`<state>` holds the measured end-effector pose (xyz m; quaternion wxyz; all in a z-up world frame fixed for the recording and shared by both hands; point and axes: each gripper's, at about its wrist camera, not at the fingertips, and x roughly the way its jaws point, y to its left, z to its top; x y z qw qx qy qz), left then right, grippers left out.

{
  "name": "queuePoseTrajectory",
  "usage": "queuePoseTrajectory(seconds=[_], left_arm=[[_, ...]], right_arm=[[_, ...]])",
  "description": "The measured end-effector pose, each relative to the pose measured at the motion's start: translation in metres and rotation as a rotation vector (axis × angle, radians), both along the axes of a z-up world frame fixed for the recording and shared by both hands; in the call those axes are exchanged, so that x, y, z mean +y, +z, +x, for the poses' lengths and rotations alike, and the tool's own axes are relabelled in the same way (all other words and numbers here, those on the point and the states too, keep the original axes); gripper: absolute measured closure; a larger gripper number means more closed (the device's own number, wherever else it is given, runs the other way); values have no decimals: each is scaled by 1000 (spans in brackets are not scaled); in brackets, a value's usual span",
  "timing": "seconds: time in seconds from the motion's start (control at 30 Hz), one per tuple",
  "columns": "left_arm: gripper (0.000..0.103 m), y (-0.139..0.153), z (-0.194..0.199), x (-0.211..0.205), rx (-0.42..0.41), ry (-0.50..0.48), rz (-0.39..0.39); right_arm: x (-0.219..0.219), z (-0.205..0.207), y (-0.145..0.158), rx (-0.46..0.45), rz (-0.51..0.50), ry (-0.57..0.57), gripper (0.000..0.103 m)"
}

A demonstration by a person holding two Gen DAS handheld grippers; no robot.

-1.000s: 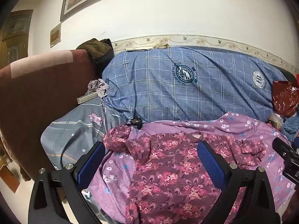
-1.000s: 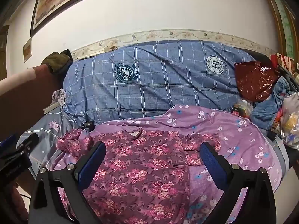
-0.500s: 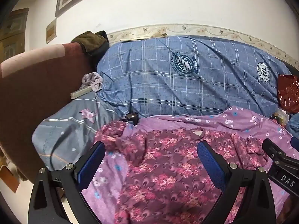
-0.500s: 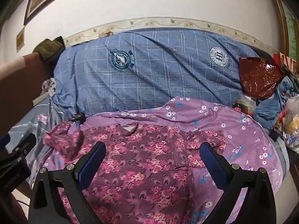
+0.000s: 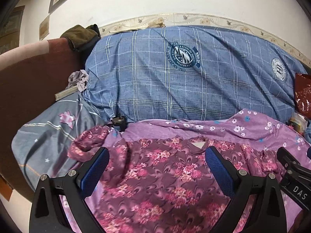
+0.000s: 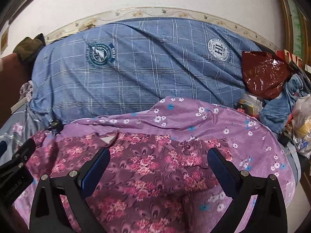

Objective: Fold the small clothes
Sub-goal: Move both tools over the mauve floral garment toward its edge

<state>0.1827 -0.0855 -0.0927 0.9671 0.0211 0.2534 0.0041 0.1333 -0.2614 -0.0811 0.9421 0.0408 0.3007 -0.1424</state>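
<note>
A lilac flowered sheet [image 6: 223, 120] covers the bed in front of a blue checked quilt [image 5: 194, 81]. The maroon floral shirt [image 5: 159, 174] lies spread on it. Left gripper [image 5: 157, 167] and right gripper [image 6: 158, 168] hover above, both spread wide and empty.

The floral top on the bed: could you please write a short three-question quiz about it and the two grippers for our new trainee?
1. True or false: the left gripper is shut on the floral top.
2. Multiple choice: the floral top lies on (A) the purple flowered sheet, (B) the blue plaid duvet, (C) the dark red plastic bag.
3. Fill in: in the right wrist view, the top's neckline with its pale label points toward the blue plaid ____.

Key
1. False: both the left gripper and the right gripper are open.
2. A
3. duvet
</note>
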Motion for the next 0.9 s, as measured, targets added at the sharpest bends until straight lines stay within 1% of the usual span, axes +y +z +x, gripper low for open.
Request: queuePoseTrajectory(seconds=[0.17,0.3,0.37,0.57,0.73,0.9], left_arm=[[3,-19,25,-7,10,9,11],[3,-38,42,-15,56,-5,29],[3,-45,47,-18,64,-13,45],[3,-59,54,-19,74,-19,75],[3,-64,55,-21,68,-24,95],[3,-66,56,-23,78,-36,97]], right_arm=[[-8,17,-12,20,-8,-14,2],[-11,27,-29,59,-3,-16,3],[-11,31,-36,79,-5,-11,3],[-7,37,-45,96,-14,1,3],[-4,41,-48,108,-20,9,3],[-5,42,-50,114,-23,11,3]])
